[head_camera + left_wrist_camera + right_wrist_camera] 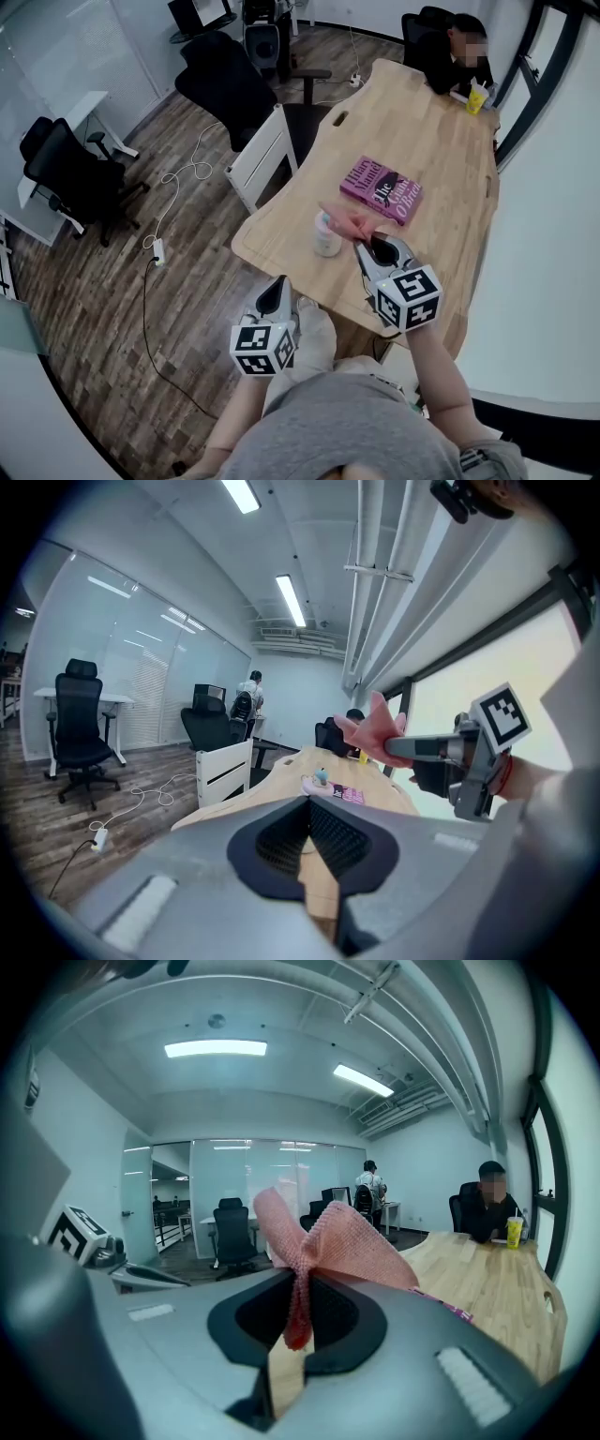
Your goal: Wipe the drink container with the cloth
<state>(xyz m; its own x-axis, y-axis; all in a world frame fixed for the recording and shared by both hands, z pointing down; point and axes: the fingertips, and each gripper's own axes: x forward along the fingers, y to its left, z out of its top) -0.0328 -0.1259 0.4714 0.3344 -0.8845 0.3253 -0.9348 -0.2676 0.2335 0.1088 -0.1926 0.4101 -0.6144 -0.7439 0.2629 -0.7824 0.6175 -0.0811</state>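
The drink container, a small pale cup with a lid, stands near the front edge of the wooden table. My right gripper is raised just right of it, shut on a pink cloth that fans out over the cup's top. In the right gripper view the cloth is pinched between the jaws of the right gripper. My left gripper hangs below the table's front edge, shut with nothing in it. From the left gripper the cup shows far ahead, the cloth above.
A pink book lies behind the cup. A person sits at the table's far end beside a yellow cup. A white cabinet and a black chair stand left of the table. Cables trail over the wood floor.
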